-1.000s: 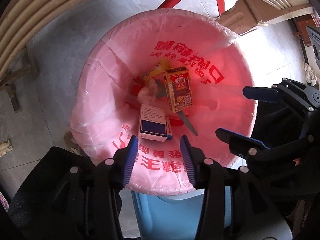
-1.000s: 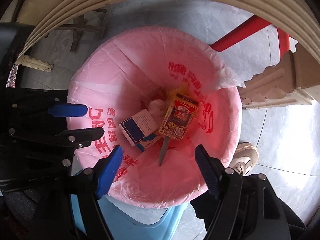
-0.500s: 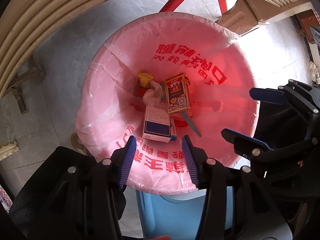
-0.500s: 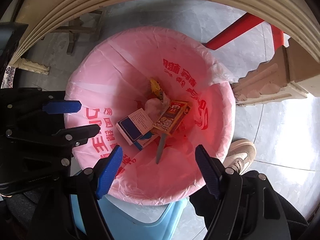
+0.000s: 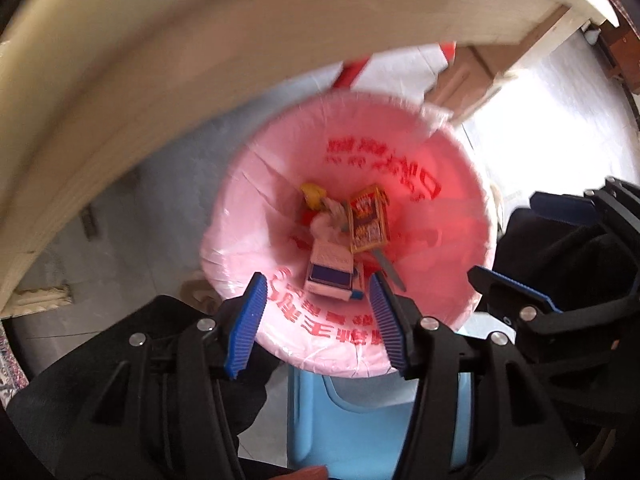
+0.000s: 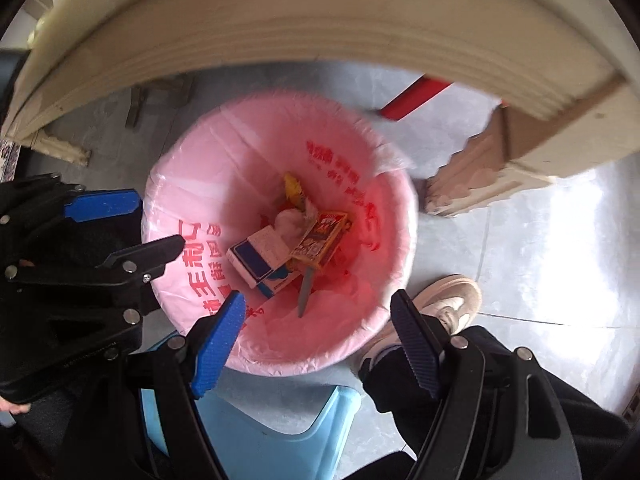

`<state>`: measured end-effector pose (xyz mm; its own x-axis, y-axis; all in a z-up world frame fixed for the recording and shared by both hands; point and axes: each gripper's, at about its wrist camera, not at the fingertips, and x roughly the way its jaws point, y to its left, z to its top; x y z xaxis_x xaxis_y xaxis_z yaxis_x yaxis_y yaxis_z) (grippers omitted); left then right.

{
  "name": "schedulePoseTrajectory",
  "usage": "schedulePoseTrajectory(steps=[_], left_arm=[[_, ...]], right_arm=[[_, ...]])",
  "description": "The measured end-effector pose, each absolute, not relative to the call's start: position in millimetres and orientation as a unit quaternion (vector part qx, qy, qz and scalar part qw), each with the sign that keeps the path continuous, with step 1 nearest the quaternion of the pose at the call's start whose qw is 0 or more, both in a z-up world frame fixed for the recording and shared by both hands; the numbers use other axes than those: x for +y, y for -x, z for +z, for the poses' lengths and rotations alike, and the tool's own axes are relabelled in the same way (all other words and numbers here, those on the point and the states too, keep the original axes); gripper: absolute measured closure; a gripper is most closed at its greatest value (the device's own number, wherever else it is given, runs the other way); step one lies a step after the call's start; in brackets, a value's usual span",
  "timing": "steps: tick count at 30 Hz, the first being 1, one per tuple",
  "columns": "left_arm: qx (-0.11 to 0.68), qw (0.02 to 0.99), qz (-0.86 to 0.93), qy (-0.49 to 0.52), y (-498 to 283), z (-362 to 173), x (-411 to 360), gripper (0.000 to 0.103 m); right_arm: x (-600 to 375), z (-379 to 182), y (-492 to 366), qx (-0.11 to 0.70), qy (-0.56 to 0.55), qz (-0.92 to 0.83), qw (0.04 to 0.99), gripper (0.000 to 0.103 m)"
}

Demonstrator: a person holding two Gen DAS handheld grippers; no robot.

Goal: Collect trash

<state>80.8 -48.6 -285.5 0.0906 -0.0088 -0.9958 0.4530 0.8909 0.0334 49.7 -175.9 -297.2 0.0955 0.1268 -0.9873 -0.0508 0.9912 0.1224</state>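
A bin lined with a pink bag [image 5: 256, 236] [image 6: 192, 184] stands on the floor below both grippers. In its bottom lie a white and blue box [image 5: 328, 276] [image 6: 260, 254], a red and yellow box [image 5: 368, 220] [image 6: 322, 238], a yellow wrapper [image 5: 312, 194] [image 6: 292, 188], crumpled white tissue [image 6: 290, 220] and a grey strip [image 6: 305, 294]. My left gripper [image 5: 316, 316] is open and empty above the bin's near rim. My right gripper [image 6: 316, 340] is open and empty, also above the near rim. Each gripper shows in the other's view, the right [image 5: 532, 248] and the left [image 6: 124, 224].
A beige table edge [image 5: 200, 60] [image 6: 320, 32] arcs overhead, with its leg [image 6: 480, 176] at the right. A red bar [image 6: 416, 96] runs behind the bin. A light blue stool [image 5: 352, 428] [image 6: 276, 420] sits under the grippers. A person's shoe [image 6: 448, 300] rests by the bin.
Both grippers have risen and pulled back from the bin, which now looks smaller. More of the table edge fills the top. The trash in the bin lies still.
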Motion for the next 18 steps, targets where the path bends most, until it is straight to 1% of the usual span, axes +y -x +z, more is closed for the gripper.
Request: schedulePoseTrajectory(steps=[6, 11, 12, 13, 15, 18], left_arm=[[0.618, 0.759, -0.135, -0.151, -62, -246, -56, 0.05], [0.579, 0.794, -0.121, -0.141, -46, -209, -61, 0.05], [0.568, 0.803, -0.119, -0.137, -43, -199, -60, 0.05], [0.557, 0.811, -0.115, -0.136, -39, -189, -60, 0.05], [0.531, 0.831, -0.105, -0.129, -32, -168, -59, 0.045], [0.501, 0.853, -0.093, -0.116, -22, -139, -55, 0.044]], right_arm=[[-191, -257, -30, 0.637, -0.035, 0.026, 0.77, 0.03], [-197, -215, -10, 0.594, -0.037, 0.009, 0.804, 0.03], [-198, -208, -7, 0.586, -0.04, 0.007, 0.809, 0.029], [-200, -196, -2, 0.573, -0.042, 0.003, 0.818, 0.026], [-201, -176, 5, 0.548, -0.037, -0.007, 0.836, 0.025], [-198, -143, 17, 0.508, -0.02, -0.021, 0.861, 0.025]])
